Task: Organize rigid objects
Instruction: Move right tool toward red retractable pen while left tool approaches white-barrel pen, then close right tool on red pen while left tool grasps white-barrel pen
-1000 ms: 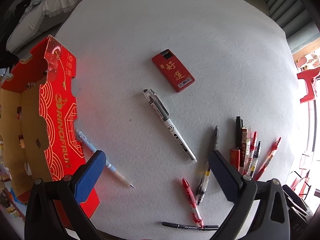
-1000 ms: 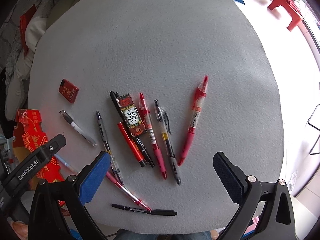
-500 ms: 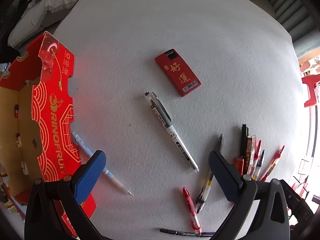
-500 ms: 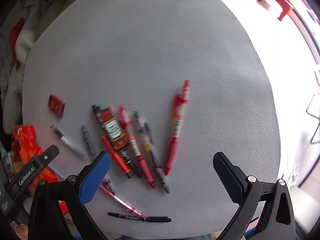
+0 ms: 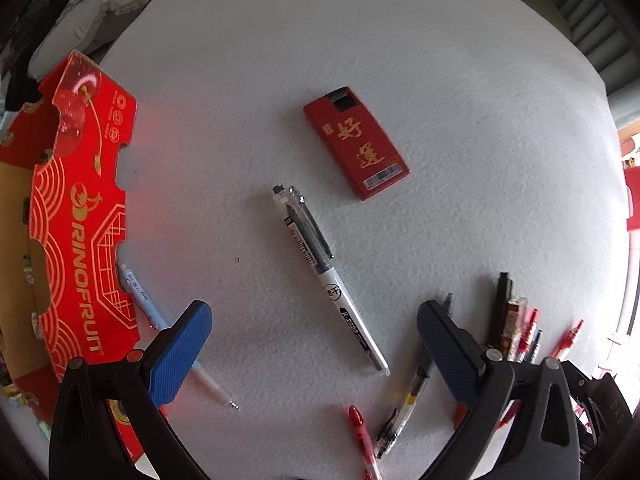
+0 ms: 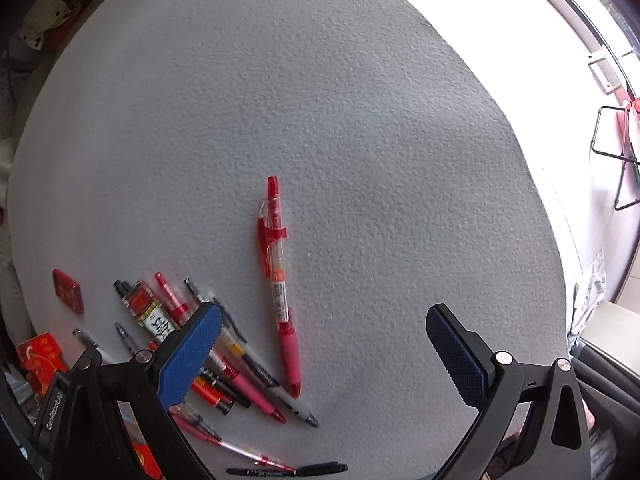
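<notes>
Judging by the pens scattered over the tabletop (image 5: 440, 60), we have hardly begun: both the left tool (image 5: 314, 334) and right tool (image 6: 324, 340) hang open and empty. Only our left view shows the red box (image 5: 80, 216); the right shows the red pen (image 6: 278, 280) lying apart.

Round grey felt tabletop (image 6: 360, 100), sunlit floor (image 6: 560, 40) beyond
</notes>
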`<state>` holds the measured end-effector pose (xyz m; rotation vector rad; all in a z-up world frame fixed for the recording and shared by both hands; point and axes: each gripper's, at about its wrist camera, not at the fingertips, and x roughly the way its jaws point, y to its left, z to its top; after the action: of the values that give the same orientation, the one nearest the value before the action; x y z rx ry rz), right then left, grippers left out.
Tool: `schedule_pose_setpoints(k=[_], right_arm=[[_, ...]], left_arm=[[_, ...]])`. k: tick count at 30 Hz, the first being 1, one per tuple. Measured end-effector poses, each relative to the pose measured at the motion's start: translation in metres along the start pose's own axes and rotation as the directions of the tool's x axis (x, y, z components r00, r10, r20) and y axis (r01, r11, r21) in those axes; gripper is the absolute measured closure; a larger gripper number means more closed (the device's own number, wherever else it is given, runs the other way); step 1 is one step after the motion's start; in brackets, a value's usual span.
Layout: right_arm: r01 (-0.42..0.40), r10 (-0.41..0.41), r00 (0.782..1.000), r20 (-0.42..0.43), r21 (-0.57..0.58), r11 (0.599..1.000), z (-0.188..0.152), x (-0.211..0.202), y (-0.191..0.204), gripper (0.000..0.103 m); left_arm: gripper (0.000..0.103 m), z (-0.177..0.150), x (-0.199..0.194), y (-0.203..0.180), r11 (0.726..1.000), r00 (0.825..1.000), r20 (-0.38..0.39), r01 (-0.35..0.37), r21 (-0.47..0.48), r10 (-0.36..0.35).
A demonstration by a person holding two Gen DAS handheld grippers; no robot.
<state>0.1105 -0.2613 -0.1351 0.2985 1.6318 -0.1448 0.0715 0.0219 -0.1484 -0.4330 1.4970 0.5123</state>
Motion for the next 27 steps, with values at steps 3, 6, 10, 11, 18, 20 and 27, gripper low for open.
schedule_pose_setpoints(k=[3, 6, 10, 11, 18, 20, 27], right_arm=[[0.043, -0.043, 0.999, 0.000, -0.021, 0.999, 0.008, 0.012, 0.008, 0.000], [0.064, -0.064, 0.998, -0.001, -0.041, 0.997, 0.018, 0.023, 0.016, 0.000], [0.070, -0.071, 0.997, -0.006, -0.062, 0.996, 0.029, 0.041, 0.029, 0.000], [0.067, -0.067, 0.998, 0.006, -0.067, 0.996, 0.030, 0.041, 0.030, 0.000], [0.072, -0.070, 0.997, 0.022, -0.100, 0.992, 0.034, 0.051, 0.045, 0.000], [0.074, -0.073, 0.997, 0.012, -0.097, 0.993, 0.027, 0.055, 0.044, 0.000], [0.083, -0.082, 0.997, 0.013, -0.135, 0.987, 0.012, 0.050, 0.049, 0.000]], left_arm=[[0.000, 0.000, 0.012, -0.004, 1.000, 1.000, -0.009, -0.006, -0.020, 0.005], [0.000, 0.001, 0.022, -0.007, 0.999, 1.000, -0.013, 0.003, -0.036, -0.003], [0.000, -0.005, 0.041, -0.006, 0.999, 1.000, -0.020, 0.007, -0.048, -0.007], [0.000, -0.005, 0.045, -0.006, 0.999, 1.000, -0.023, 0.009, -0.048, -0.010], [0.000, -0.009, 0.058, -0.005, 0.994, 0.998, 0.000, 0.061, -0.096, -0.061], [0.000, -0.010, 0.062, -0.006, 0.993, 0.998, 0.004, 0.061, -0.103, -0.061], [0.000, -0.014, 0.068, -0.003, 0.992, 0.998, -0.003, 0.061, -0.113, -0.061]])
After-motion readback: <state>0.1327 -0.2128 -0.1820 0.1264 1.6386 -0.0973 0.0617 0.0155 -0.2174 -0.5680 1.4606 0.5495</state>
